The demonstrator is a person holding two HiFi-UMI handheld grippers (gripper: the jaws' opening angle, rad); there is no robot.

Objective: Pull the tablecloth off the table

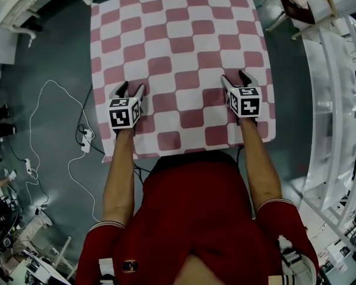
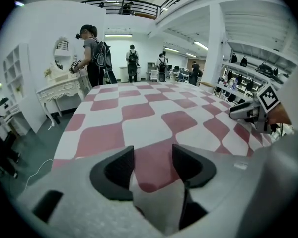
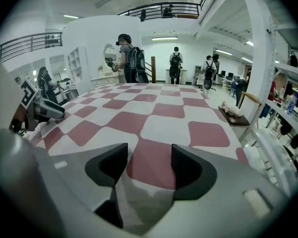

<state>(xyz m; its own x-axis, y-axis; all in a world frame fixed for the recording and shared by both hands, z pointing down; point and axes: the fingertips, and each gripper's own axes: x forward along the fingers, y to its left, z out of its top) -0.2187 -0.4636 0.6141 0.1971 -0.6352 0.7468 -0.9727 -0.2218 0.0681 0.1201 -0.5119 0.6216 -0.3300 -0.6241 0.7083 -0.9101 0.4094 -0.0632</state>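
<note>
The pink-and-white checked tablecloth [image 1: 184, 52] lies spread flat over the bench, hiding its top, and reaches from the person's waist to the far end. It looks close to square, so no longer side can be told. Its rows of checks run straight away from the person, and in the head view its near edge slopes slightly upward to the right. The left claw [image 1: 132, 88] sits on the cloth near the near left corner, pointing forward and down. Its jaws stand wide apart with a pink check and a strip of white cloth between them, the pads not pressing on it [image 2: 153, 157]. The right claw [image 1: 235, 77] mirrors it near the near right corner, jaws likewise spread with cloth in the gap and nothing pinched [image 3: 150, 155]. Both forearms reach out from a red shirt [image 1: 196, 218]. White cables [image 1: 47, 135] trail over the grey floor at the left, a white shelf unit [image 1: 332, 100] stands at the right, and a chair [image 1: 296, 5] is beyond the far right corner
</note>
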